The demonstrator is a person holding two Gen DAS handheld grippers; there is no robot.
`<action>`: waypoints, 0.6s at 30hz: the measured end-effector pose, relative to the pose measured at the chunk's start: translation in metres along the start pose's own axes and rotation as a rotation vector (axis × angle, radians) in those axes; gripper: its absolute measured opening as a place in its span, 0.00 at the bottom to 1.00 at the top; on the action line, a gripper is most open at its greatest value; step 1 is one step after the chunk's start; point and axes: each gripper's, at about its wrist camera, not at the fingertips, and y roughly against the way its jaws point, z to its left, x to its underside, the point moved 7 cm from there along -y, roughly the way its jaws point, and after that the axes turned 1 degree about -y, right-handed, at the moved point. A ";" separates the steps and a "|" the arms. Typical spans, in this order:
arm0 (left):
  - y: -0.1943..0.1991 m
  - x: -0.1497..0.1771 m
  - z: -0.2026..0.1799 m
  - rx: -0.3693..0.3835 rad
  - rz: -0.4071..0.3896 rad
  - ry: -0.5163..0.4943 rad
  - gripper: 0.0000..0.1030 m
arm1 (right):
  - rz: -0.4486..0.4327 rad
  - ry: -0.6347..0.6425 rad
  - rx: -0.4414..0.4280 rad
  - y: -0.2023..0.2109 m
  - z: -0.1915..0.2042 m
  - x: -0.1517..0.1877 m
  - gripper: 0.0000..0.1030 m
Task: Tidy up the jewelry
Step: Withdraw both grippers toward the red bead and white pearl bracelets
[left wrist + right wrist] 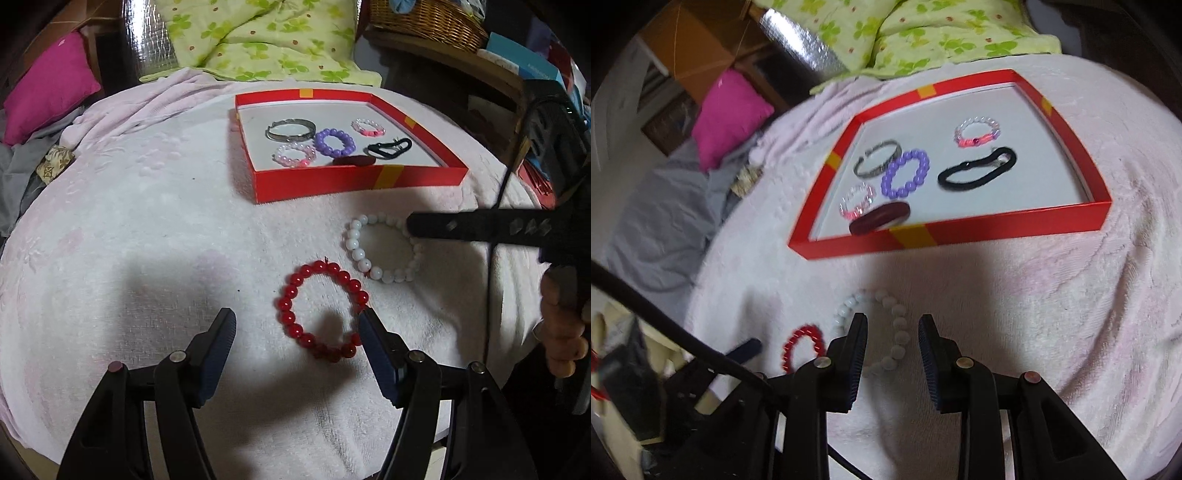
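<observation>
A red bead bracelet (291, 295) lies on the pale pink towel (147, 240). My left gripper (297, 325) is open just above it, its right fingertip by the bracelet's right side. A white bead bracelet (354, 247) lies beside it. In the right wrist view my right gripper (893, 318) is open, with the right side of the white bracelet (899, 332) between its fingers, untouched by the pads. The red box (351, 181) holds a silver bangle (290, 129), a purple bead bracelet (334, 142), two pink bead bracelets, a black hair tie (389, 147) and a dark red band (354, 160).
A green patterned quilt (266, 37) and a foil roll (153, 44) lie behind the box. A magenta pillow (48, 85) and grey cloth sit at the left, a wicker basket (424, 18) at the back right. A hand (561, 332) holds the right gripper's handle.
</observation>
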 end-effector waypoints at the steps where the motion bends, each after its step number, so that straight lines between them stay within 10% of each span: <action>1: -0.001 0.000 -0.001 0.003 0.003 -0.002 0.68 | 0.012 0.019 0.023 -0.005 0.000 0.002 0.30; 5: -0.004 0.000 -0.004 0.013 0.010 -0.009 0.68 | 0.006 0.106 0.123 -0.014 0.002 0.006 0.12; 18: -0.007 -0.005 -0.024 0.068 -0.017 -0.040 0.72 | -0.050 -0.011 0.224 0.020 -0.054 -0.004 0.10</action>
